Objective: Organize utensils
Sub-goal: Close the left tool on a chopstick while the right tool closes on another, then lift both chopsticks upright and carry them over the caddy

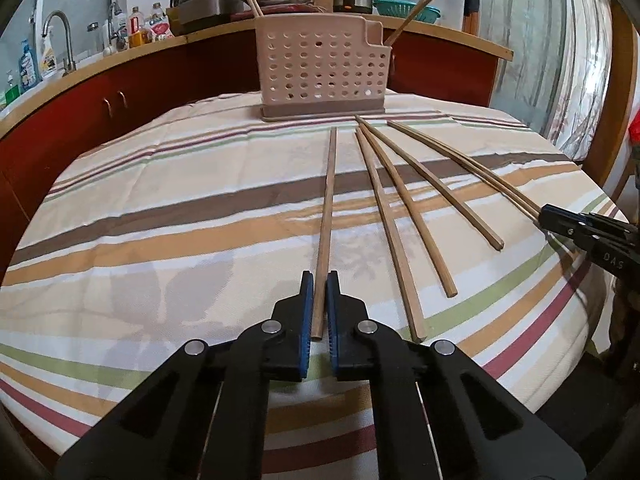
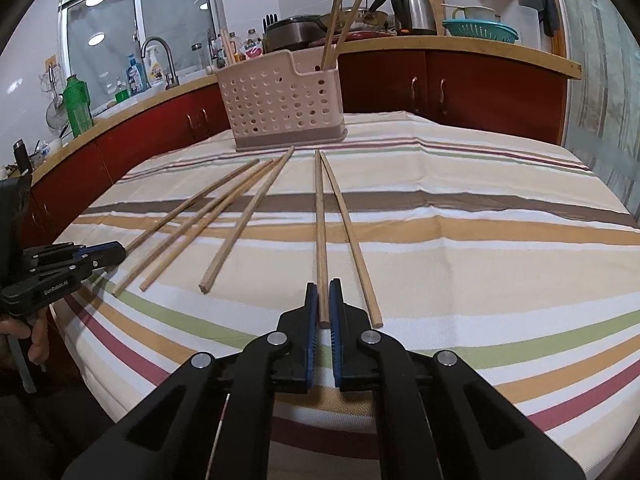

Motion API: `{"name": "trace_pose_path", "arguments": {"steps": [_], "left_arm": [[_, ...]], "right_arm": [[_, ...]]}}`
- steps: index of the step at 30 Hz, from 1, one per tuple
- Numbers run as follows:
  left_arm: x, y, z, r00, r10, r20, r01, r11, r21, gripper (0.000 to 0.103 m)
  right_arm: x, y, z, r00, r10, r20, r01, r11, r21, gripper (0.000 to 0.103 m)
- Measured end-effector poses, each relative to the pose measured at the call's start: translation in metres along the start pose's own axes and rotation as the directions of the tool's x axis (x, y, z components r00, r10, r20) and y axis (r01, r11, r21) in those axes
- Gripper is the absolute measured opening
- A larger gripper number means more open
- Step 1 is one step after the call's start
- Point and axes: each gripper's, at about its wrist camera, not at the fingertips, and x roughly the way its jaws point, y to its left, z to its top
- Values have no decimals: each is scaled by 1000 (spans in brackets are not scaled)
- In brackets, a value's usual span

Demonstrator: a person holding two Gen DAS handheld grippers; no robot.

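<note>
Several wooden chopsticks lie fanned on the striped tablecloth (image 1: 160, 200) before a beige perforated utensil holder (image 1: 324, 72), which shows also in the right wrist view (image 2: 280, 104) with chopsticks standing in it (image 2: 334, 24). My left gripper (image 1: 318, 280) is shut on the near end of the leftmost chopstick (image 1: 329, 200). My right gripper (image 2: 325, 290) is shut on the near end of another chopstick (image 2: 320, 220), with a second chopstick (image 2: 348, 232) just to its right. Each gripper shows in the other's view, the right one (image 1: 548, 214) and the left one (image 2: 116, 250).
A red kitchen cabinet with a wooden counter (image 2: 460, 46) curves behind the table, carrying a kettle (image 2: 414, 8), pots, a teal colander (image 2: 480, 30), bottles and a tap (image 2: 160, 52). The table edge runs close below both grippers.
</note>
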Motion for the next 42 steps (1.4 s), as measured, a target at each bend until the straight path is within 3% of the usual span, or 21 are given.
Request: {"name": "trace_pose_path", "arguments": {"steps": [11,21,31,42], "left_arm": [[-45,14,23,988,59,142,-55,998,-32,7],[-91,21,58,949,89,301,-73,995,-64,7],[-90,36,109,913,94,397,-75,995,-65,7],[-63,49,169,889,80,451,-61,996,-58,7]], "right_arm": [[-49,13,37,988,1,154,3,1000,-28,7],[-78,21,74,965,24,263,-13,999,-46,7],[-63,26,119,946,46,320,-18,996,-89,6],[-35,29,170,925,63,374,-27,995,-101,7]]}}
